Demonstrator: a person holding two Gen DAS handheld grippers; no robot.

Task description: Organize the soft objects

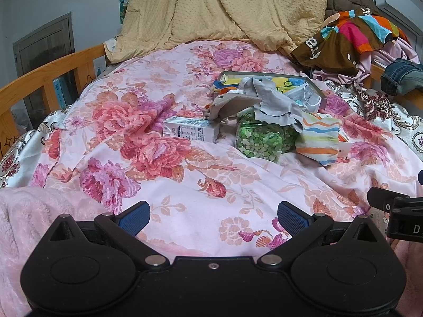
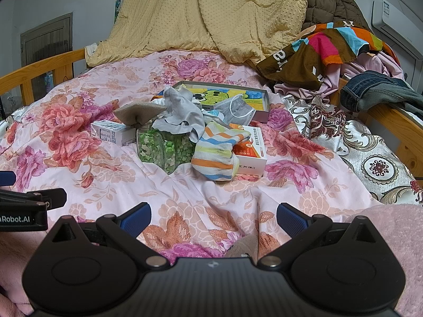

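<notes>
From the left wrist, the left claw (image 1: 213,218) is seen spread wide and empty above the bed (image 1: 185,185), well short of the pile. There the grey cloth (image 1: 275,100) is draped over the jar (image 1: 264,140), with the striped sock (image 1: 318,138) just beside it; a careless tug on the cloth could tip the jar. From the right wrist, the right claw (image 2: 213,219) is likewise held wide and empty. The sock (image 2: 219,150) lies partly on a box (image 2: 252,155), and a mask (image 2: 238,111) rests at the tray (image 2: 265,97), so hard items could be dragged along.
</notes>
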